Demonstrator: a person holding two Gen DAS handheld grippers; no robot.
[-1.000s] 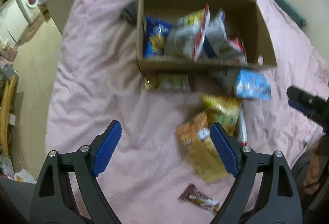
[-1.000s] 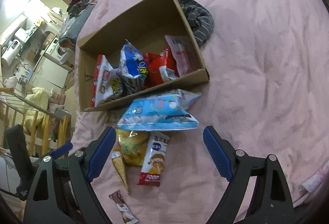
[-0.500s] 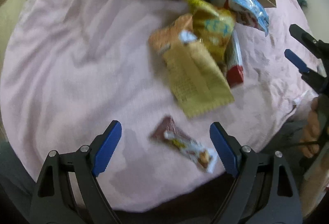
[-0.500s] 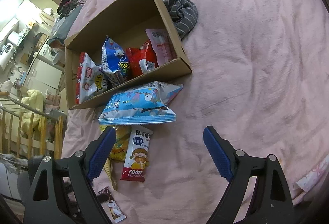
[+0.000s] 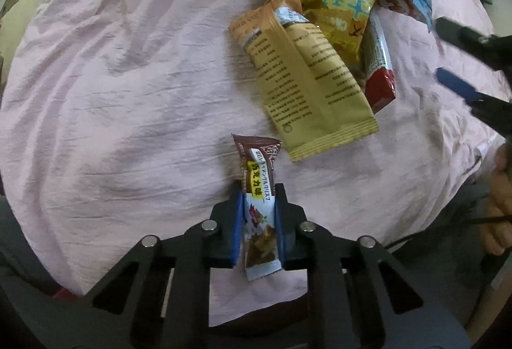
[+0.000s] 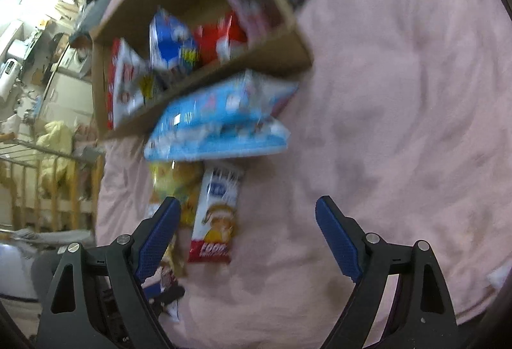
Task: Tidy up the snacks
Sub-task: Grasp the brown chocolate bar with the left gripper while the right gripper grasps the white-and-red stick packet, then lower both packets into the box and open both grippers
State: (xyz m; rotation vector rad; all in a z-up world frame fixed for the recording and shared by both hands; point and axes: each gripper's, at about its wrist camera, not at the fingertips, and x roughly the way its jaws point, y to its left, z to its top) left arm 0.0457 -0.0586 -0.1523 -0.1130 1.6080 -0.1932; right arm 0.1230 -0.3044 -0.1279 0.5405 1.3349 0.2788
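The left hand-held gripper [image 5: 257, 214], which half a second ago hung wide open above the small chocolate bar [image 5: 260, 202], has now dropped onto it and closed: in the left wrist view the blue pads [image 5: 237, 227] press the wrapper from both sides, low in the middle of the frame, the brown end of the bar poking forward over the pink bedsheet [image 5: 121, 86]. So the pick is made, and the next step is probably to carry the bar to the cardboard box [image 6: 204, 29], which fills the upper left of the right wrist view with several packets already standing in it. Other snacks wait loose on the bed: the tan packet [image 5: 307, 83] lying face down in the upper right of the left view, the yellow bag [image 5: 339, 6] above it, the red-ended stick pack [image 5: 380, 67] beside them, and the light blue bag [image 6: 220, 128] resting against the box's front wall. The right hand-held gripper [image 6: 248, 238] is spread wide and holds nothing; its view has gone blurry compared with a moment ago, which suggests it is swinging, with the stick pack now lying between its fingers near the left one.
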